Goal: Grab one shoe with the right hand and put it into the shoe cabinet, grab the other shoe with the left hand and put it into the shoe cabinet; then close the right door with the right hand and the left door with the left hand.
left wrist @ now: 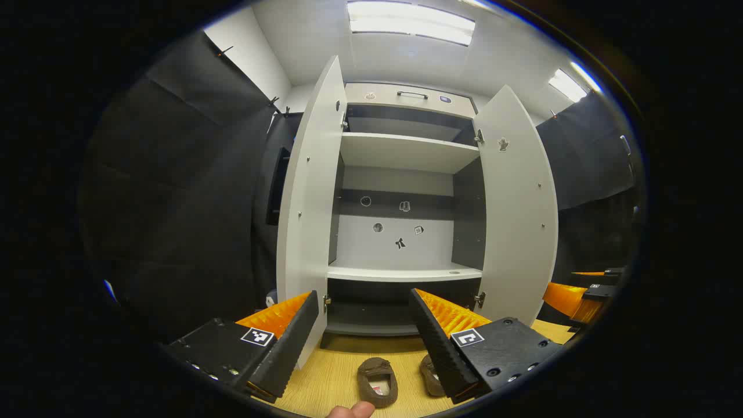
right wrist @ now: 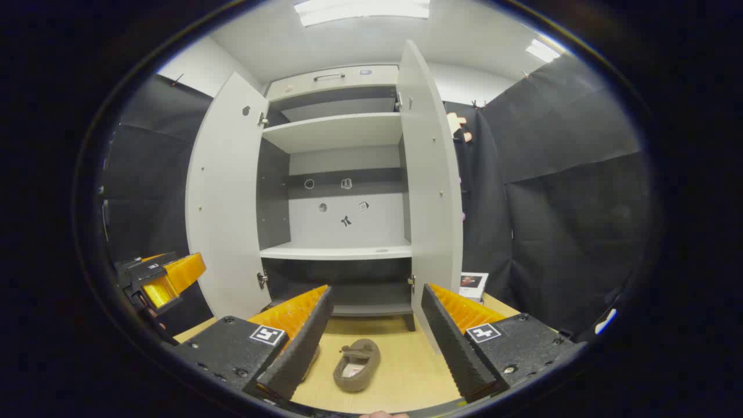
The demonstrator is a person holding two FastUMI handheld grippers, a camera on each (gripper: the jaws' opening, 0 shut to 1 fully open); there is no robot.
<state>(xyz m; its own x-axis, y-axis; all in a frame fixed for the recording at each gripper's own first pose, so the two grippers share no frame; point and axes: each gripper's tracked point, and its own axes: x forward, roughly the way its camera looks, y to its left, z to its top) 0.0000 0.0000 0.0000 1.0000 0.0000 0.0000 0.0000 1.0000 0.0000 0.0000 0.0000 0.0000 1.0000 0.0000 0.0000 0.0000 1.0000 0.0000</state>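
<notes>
Right gripper [right wrist: 371,339] wide, empty; left gripper [left wrist: 363,337] wide, empty. Two shoes on floor, bottom centre, before open cabinet [right wrist: 339,249]. Step: first grab. Next: lower right gripper over nearer shoe [right wrist: 356,356]; other shoe [left wrist: 377,380] for left.

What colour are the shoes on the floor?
Brown shoes, pale insole; clearest in the right gripper view.

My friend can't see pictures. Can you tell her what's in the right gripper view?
A tall white shoe cabinet stands with both doors wide open and its shelves bare. On the wooden floor in front lies a brown shoe, between the open fingers of the right tool. The left tool shows at the left edge.
</notes>
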